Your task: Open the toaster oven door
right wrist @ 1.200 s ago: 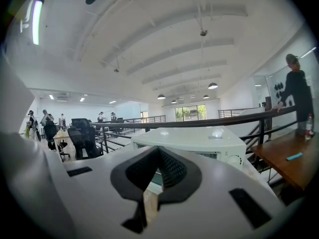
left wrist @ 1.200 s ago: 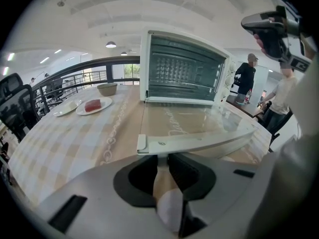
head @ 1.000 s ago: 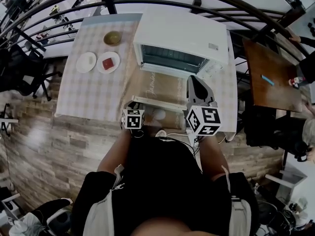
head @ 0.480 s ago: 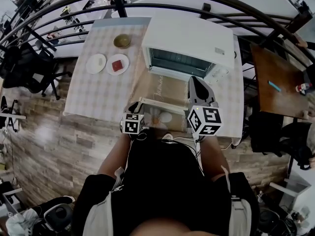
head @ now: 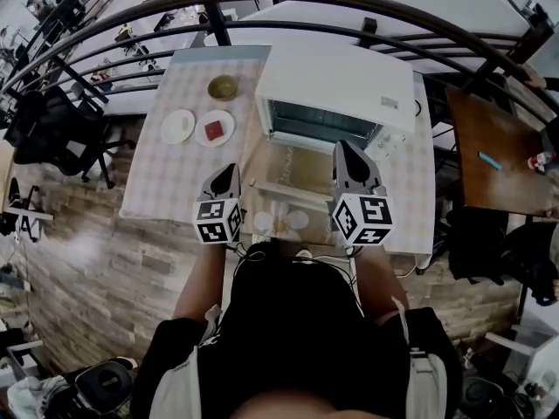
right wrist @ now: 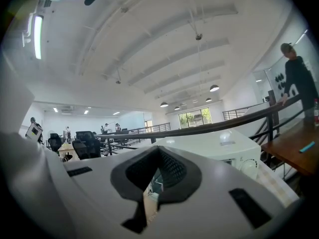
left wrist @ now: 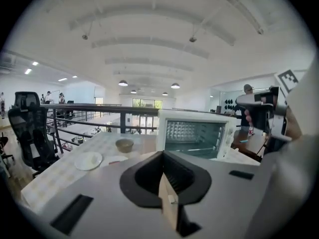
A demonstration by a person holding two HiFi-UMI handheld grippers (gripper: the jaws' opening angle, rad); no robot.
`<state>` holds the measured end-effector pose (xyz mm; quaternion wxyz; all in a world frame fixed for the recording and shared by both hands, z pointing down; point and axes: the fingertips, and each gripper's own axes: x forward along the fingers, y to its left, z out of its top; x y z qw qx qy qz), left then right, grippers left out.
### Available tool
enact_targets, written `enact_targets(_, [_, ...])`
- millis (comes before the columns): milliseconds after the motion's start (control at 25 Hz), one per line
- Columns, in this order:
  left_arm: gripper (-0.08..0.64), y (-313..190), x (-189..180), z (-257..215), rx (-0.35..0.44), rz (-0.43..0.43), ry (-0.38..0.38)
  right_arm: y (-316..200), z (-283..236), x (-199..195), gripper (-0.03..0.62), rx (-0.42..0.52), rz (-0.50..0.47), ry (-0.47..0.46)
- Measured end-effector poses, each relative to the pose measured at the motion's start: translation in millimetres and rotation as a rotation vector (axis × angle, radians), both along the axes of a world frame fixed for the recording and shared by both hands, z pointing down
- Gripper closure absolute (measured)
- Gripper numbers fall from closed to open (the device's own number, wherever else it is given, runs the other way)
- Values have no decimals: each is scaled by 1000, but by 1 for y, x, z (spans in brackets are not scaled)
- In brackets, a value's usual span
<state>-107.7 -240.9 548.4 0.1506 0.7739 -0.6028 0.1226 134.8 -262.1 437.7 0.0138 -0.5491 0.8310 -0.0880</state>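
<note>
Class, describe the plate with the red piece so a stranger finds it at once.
Find the white toaster oven on the checked table. Left of it sit two plates. Beside the bare plate, the plate nearer the oven carries a red piece.

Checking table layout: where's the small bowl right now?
Head view: the bowl sits near the table's far edge, just left of the toaster oven, beyond the red-topped plate.

No legible text (door script unclear)

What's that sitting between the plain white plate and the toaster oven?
In the head view, a second small plate holding something red lies between the plain white plate and the toaster oven.
</note>
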Motion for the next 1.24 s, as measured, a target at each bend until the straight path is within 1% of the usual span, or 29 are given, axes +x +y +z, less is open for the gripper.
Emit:
enact_targets(200, [548,-10,30,-66,150,28,36,2,-19,12,591,85,31,-7])
enact_targets(320, [547,-14,42,-94,200,33,59,3,-28,19,591,118,49,22])
enact_targets(440, [547,-18,52,-110,214,45,61,4,-31,29,591,123,73,33])
enact_targets(600, [546,-21,64,-120,225,65,57,5,-30,38,591,123,91,38])
enact_targets(1240, [546,-25,87,-126,215,96,48,11,-26,60,591,100,135,61])
